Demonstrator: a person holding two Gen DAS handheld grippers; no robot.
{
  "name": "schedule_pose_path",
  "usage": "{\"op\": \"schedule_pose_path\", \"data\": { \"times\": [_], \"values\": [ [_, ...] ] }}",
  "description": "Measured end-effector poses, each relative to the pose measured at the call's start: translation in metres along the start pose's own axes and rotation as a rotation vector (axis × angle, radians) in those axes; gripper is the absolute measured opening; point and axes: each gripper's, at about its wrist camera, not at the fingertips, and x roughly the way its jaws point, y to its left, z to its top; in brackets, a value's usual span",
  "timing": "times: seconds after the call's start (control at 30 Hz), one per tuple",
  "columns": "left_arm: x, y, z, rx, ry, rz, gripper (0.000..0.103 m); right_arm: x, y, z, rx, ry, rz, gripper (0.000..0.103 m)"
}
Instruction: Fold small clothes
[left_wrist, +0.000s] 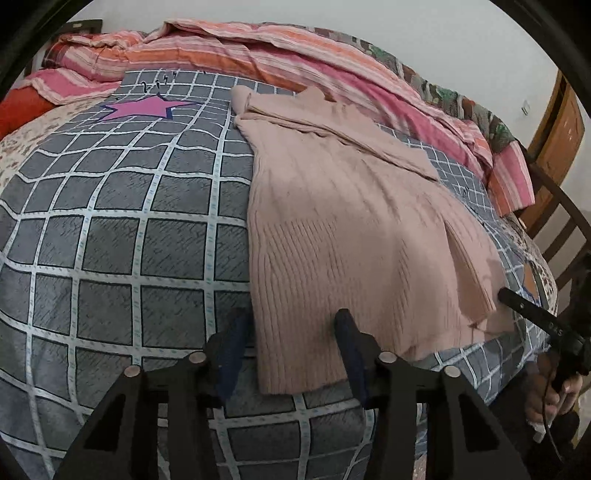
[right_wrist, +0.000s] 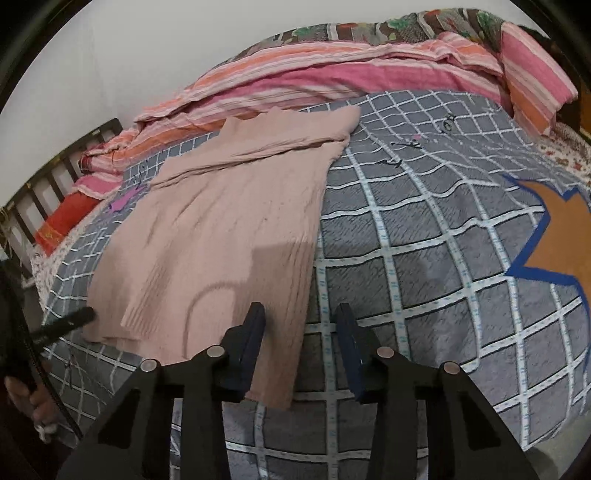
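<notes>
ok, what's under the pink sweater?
The pink sweater lies flat on the grey checked bedcover, which shows all around it. Whatever sits directly beneath the knit is covered.

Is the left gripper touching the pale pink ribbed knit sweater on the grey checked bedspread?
Cannot tell. In the left wrist view the left gripper straddles the sweater hem corner, but no contact or gap shows plainly.

Pale pink ribbed sweater (left_wrist: 332, 229) on grey, white-checked bedsheet (left_wrist: 122, 236); pink-orange striped quilt (left_wrist: 236, 48).
</notes>
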Motion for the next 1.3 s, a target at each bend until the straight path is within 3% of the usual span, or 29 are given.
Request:
{"op": "schedule_pose_path", "data": {
  "times": [0.13, 0.17, 0.23, 0.3, 0.4, 0.47, 0.77, 0.9, 1.0, 1.3],
  "values": [
    [0.005, -0.004, 0.002, -0.017, 0.002, 0.014, 0.023, 0.007, 0.007, 0.0, 0.01, 0.006, 0.031, 0.04],
    [0.006, -0.004, 0.003, -0.023, 0.004, 0.009, 0.012, 0.01, 0.01, 0.0, 0.003, 0.008, 0.023, 0.031],
    [0.002, -0.002, 0.005, -0.033, -0.016, 0.009, 0.01, 0.013, 0.021, -0.002, -0.052, -0.006, 0.003, 0.008],
    [-0.007, 0.003, 0.007, -0.032, -0.045, 0.039, 0.01, 0.009, 0.022, -0.003, -0.064, -0.033, 0.016, 0.005],
    [-0.012, 0.008, 0.008, -0.033, -0.041, 0.028, 0.01, -0.008, -0.006, -0.001, 0.042, -0.092, -0.006, 0.004],
    [-0.01, 0.008, 0.008, -0.03, -0.027, 0.021, 0.01, -0.01, -0.019, -0.003, 0.096, -0.084, 0.019, 0.004],
    [-0.005, 0.006, -0.003, -0.04, 0.031, 0.006, 0.016, -0.004, 0.003, -0.009, 0.032, -0.003, -0.016, 0.013],
    [-0.002, 0.006, -0.005, -0.071, 0.034, 0.005, 0.016, 0.001, 0.002, -0.008, 0.056, 0.013, 0.011, 0.013],
    [-0.002, 0.007, -0.003, -0.092, 0.046, -0.013, 0.01, 0.004, 0.005, -0.006, 0.039, 0.023, 0.02, 0.005],
    [-0.048, 0.018, 0.023, -0.208, -0.058, -0.164, 0.009, -0.033, -0.003, 0.017, 0.109, -0.056, 0.12, 0.004]
  ]
}}
